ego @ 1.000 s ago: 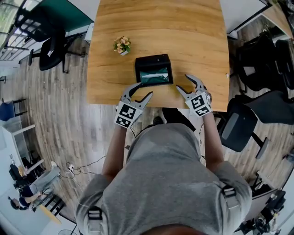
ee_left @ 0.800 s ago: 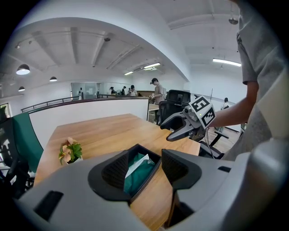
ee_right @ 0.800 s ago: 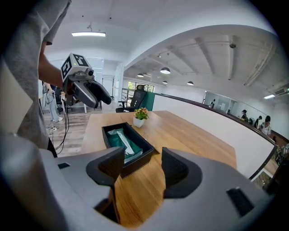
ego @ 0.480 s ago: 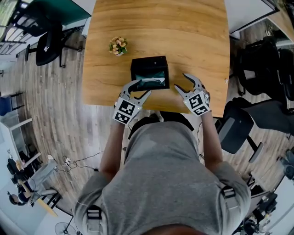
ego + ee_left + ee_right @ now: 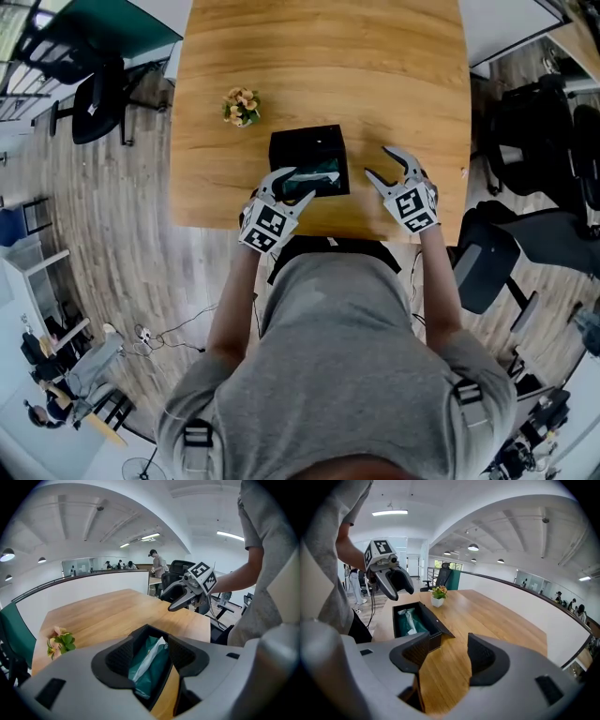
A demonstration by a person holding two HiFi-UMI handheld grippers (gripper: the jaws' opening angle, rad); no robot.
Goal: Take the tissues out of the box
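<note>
While the person's grey shirt [image 5: 347, 366] fills the near side of the head view, both grippers reach out past it over the near edge of the bench [image 5: 394, 56]. The left gripper [image 5: 295, 184] hangs over the near end of the black box [image 5: 309, 141] with its jaws spread. Its own view frames the teal tissue pack [image 5: 143, 670] and a white tissue [image 5: 153, 649] standing up from it between the two pads. The pads do not seem to press on either, though it is hard to tell whether they dip into the box or stay just above it. The right gripper [image 5: 382, 163] is just right of the box and apart from it, jaws spread wide over bare wood. The box sits open-topped close to the bench's near edge, with the pack lying inside it. Beyond the box and to its left, well apart, stands a small pot of flowers [image 5: 242, 106]. Farther left of the box, off the bench, a black office chair [image 5: 94, 89] stands on the wooden floor [image 5: 131, 234].
</note>
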